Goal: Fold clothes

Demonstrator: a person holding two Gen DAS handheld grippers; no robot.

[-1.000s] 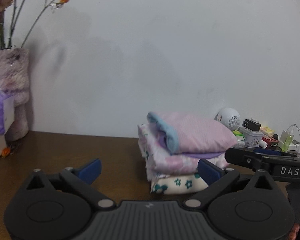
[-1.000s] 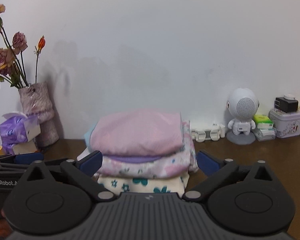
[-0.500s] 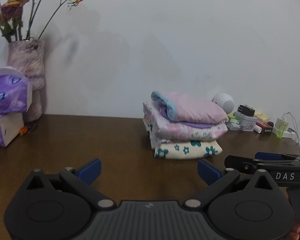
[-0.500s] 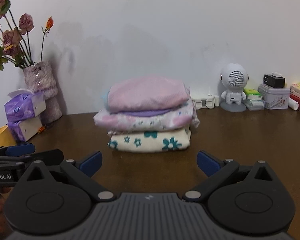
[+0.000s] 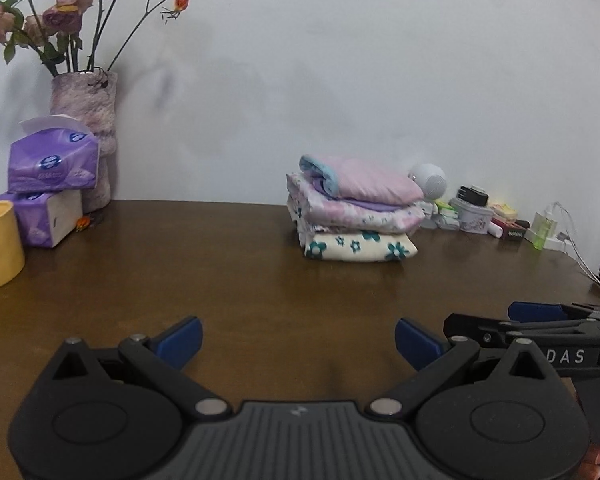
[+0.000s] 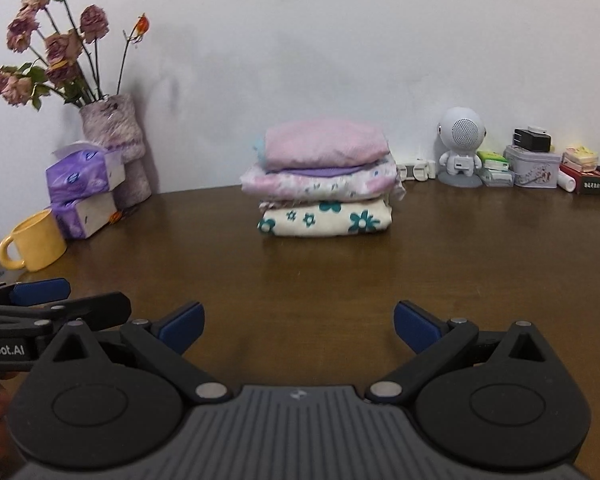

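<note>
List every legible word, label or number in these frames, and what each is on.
"DAS": right gripper, on its side as seen from the left wrist.
"Robot.AI": left gripper, on its side, first letters cut off.
Red box, tissue packs, small packets: print too small to read.

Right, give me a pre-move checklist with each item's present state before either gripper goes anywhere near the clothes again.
1. Left gripper empty, fingers spread wide: ok.
2. Right gripper empty, fingers spread wide: ok.
3. Both grippers clear of the folded stack, bare table between: ok.
4. Stack order, pink piece on top, floral cream piece at the bottom, edges roughly aligned, no lean: ok.
5. Another garment to fold within view: not ok, none shows in either view.
6. Yellow mug and tissue packs well to the side of the stack: ok.
</note>
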